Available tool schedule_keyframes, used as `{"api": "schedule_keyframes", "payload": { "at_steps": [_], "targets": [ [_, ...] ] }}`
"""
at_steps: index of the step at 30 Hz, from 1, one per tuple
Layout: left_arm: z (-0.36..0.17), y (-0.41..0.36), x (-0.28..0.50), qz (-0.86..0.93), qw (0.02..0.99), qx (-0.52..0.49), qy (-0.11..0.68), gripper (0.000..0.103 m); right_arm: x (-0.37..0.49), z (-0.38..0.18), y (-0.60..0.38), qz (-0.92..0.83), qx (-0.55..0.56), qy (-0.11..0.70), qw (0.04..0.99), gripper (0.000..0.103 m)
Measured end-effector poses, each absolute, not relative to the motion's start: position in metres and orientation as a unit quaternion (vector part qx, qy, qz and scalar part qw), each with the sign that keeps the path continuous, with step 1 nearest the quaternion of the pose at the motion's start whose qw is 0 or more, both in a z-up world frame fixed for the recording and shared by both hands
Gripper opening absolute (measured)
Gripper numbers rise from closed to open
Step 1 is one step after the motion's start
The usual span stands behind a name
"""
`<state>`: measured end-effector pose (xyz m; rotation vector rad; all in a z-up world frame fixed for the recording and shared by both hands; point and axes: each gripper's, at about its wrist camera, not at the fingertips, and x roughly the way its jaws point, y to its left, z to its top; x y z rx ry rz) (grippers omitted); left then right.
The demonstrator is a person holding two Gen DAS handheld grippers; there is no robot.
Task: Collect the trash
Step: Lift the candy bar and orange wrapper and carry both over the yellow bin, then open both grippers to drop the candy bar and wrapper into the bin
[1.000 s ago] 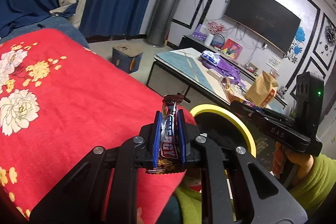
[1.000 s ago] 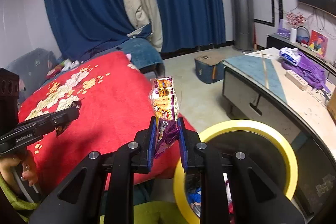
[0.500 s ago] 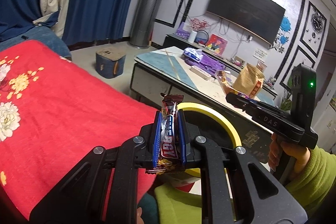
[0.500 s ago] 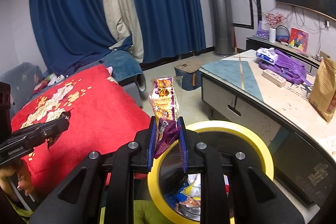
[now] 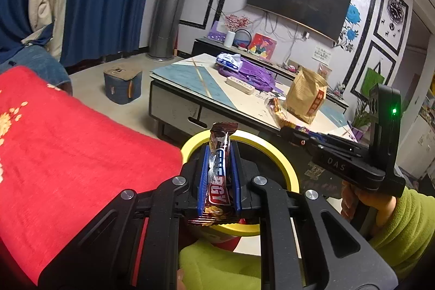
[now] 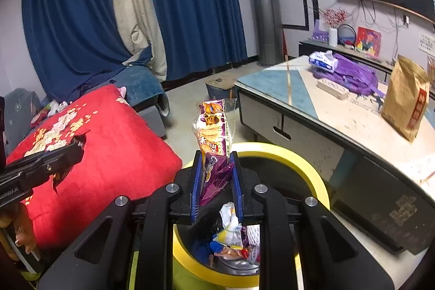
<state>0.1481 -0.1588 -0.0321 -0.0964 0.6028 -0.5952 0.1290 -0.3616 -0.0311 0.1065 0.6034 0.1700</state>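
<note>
Currently left gripper (image 5: pixel 219 175) clamped on a brown candy-bar wrapper (image 5: pixel 218 175), standing upright between the blue pads (image 5: pixel 202 178), crimped top end poking above the fingertips, bottom end fanned out below them. Right gripper (image 6: pixel 216 182) clamped on a purple snack packet (image 6: pixel 214 146), also upright, crumpled lower part pinched between the pads, printed upper part and clear top sticking well above. Both wrappers held over a yellow-rimmed trash bin (image 6: pixel 307 167); rim visible behind and around the jaws in each view. Right wrist view looks down into the bin: mixed wrappers already inside, white, blue and red bits, too jumbled to count. Left wrist view shows only the rim (image 5: pixel 272 151) and dark interior, contents hidden behind the gripper body. Left wrist view also catches the right gripper from the side at far right, green LED lit, held by a hand (image 5: pixel 380 205) in a green sleeve. Right wrist view catches the left gripper's side at far left over a red floral blanket (image 6: pixel 114 154). Count: two grippers, two wrappers held, one bin. On the low table (image 6: pixel 353 124): one brown paper bag (image 6: pixel 407 102), one purple bag (image 6: pixel 350 75), one white tissue pack (image 6: pixel 323 61), one power strip (image 6: pixel 333 89). One more snack packet (image 5: pixel 278 110) beside the paper bag, seen only from left wrist.
</note>
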Motion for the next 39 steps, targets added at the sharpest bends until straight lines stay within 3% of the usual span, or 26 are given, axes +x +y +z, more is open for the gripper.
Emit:
{"api": "schedule_keyframes", "payload": {
  "at_steps": [32,36,39],
  "targets": [
    [-0.058,-0.247,0.210,-0.334,0.882,-0.007,0.332,0.011,0.142,-0.090,-0.395,0.042,0.099,0.372,0.922,0.023],
    [-0.058,-0.254,0.219,-0.334,0.880,-0.008,0.337,0.011,0.144,-0.092,-0.398,0.035,0.104,0.375,0.921,0.036],
    [-0.058,-0.257,0.222,-0.335,0.879,-0.012,0.339,0.024,0.142,-0.092,-0.400,0.025,0.106,0.373,0.922,0.053]
  ]
}}
